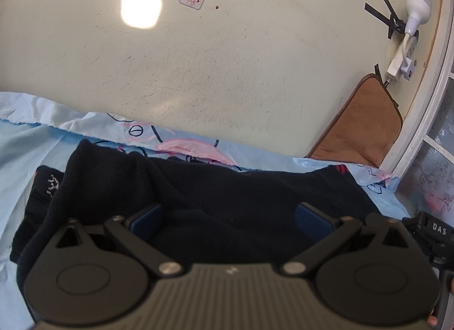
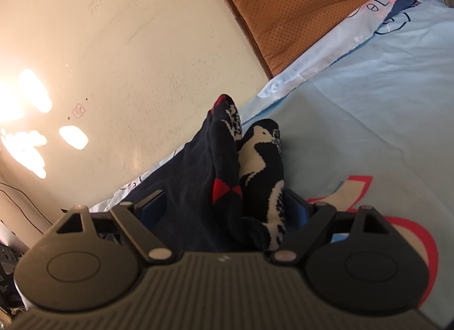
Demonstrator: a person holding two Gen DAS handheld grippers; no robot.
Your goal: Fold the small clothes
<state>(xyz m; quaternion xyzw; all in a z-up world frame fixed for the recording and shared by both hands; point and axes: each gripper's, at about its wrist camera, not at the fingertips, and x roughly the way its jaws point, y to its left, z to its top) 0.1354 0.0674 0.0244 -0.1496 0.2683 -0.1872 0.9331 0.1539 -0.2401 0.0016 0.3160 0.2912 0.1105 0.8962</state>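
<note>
Two hand-held grippers (image 1: 229, 216) (image 2: 224, 205) straddle two dark socks (image 2: 247, 159).

surface: light blue printed sheet (image 2: 369, 80) | floor: cream, scuffed (image 1: 227, 60), bright light reflections | mat: brown perforated cushion (image 2: 283, 3) on floor beside sheet | fixture: white plug and cable (image 1: 408, 26), black tape | frame: white door frame (image 1: 425, 114)

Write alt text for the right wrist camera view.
The open right hand-held gripper straddles two dark socks, patterned white and red, lying on a light blue sheet. Behind are a cream surface and a brown cushion.
</note>
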